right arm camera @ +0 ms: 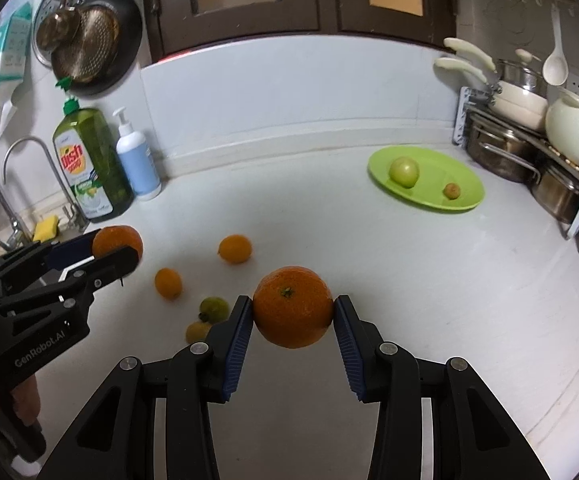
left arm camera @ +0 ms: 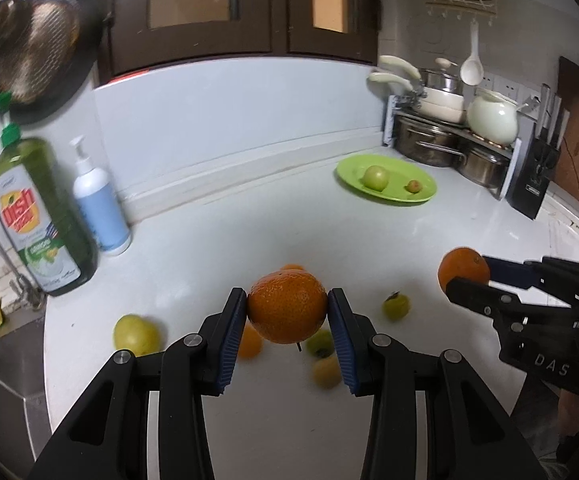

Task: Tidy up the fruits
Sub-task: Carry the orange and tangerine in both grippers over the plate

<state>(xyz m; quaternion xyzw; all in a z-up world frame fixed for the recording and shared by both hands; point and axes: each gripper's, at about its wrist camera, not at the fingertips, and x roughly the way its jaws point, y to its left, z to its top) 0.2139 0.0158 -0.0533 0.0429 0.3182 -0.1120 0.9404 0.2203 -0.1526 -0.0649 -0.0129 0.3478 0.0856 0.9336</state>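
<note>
Left wrist view: our left claw (left arm camera: 287, 312) is clamped on a round orange with dimpled, glossy peel (left arm camera: 286, 307), ribbed blue pads pressing its two sides at the widest part, fruit clear of the white smooth table (left arm camera: 249, 216). Right wrist view: our right claw (right arm camera: 293, 312) grips a second round pebbly-skinned orange (right arm camera: 292, 306) the same way, green stem scar facing up.

Step in hand, as we read it: carry both oranges to the lime-green shallow plastic plate (left arm camera: 353, 168) at the back right, near the steel pot rack (left arm camera: 449, 144).

How to do it well:
- Keep the squeeze as is. Peel is firm but the fruit is round and slick; only the pad ribs stop it rolling out.
- Hold the claws level-ish, no wrist roll, so the sphere doesn't pivot between the pads.
- Claws sit near each other; stagger the approach, right one first since the plate is on that side.
- Plate already holds a pale green smooth apple-like fruit (left arm camera: 376, 177) and a small reddish-brown fruit (left arm camera: 413, 186). Set down in the bare part, low, then release. Shallow rim won't stop a dropped ball.

Left on the table below the claws: a yellow-green round fruit (left arm camera: 135, 334), a small green one with a dark stem (left arm camera: 396, 306), small smooth orange citrus (right arm camera: 235, 249), another (right arm camera: 168, 282), all loose and free to roll. A green dish-soap bottle (left arm camera: 37, 216) and a white pump bottle (left arm camera: 99, 204) stand far left, out of the path.
</note>
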